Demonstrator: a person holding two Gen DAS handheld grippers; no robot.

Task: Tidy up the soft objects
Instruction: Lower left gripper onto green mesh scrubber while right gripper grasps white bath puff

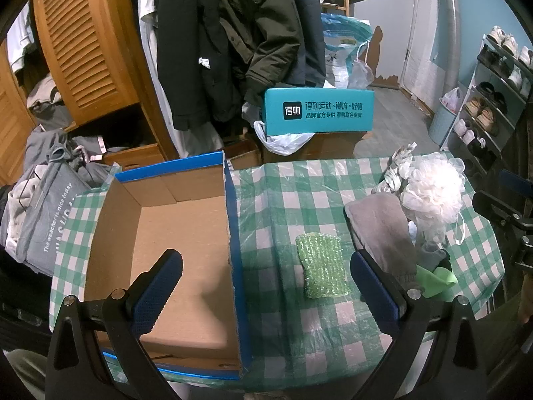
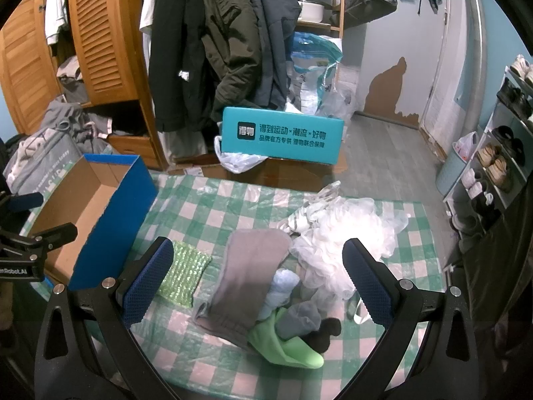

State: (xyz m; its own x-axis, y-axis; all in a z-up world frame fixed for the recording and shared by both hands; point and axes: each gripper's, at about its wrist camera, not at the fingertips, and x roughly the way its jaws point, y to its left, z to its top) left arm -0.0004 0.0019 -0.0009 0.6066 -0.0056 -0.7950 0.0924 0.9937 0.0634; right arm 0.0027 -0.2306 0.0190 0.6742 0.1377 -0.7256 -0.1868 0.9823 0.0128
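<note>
Both tongs stand wide open and hold nothing: our left tongs (image 1: 265, 286) hang over the right wall of the cardboard box (image 1: 180, 250), and our right tongs (image 2: 258, 280) hang over the pile of soft things.

We see the soft things on the right part of the bench (image 1: 283, 200), which has a green and white checked cover. One green sponge cloth (image 1: 321, 265) with a shiny, bumpy knit lies flat and alone, just beside the blue outer wall of the box. One grey cloth (image 2: 248, 280) is long and folded, with an elastic edge at its near end. One white mesh bath puff (image 2: 336, 250) is fluffy and half transparent, and it touches the grey cloth on the right side. At the near end of the pile we count one light green cloth (image 2: 288, 346), one pale blue roll (image 2: 281, 288), one grey sock (image 2: 301, 320) and one black sock (image 2: 328, 331), all pressed together. One striped white cloth (image 2: 301, 220) lies behind the puff.

In the left wrist view the sponge cloth lies between the two fingers, nearer to the right one. In the right wrist view the grey cloth and the small pile lie between the fingers, and the sponge cloth is just beside the left finger.
</note>
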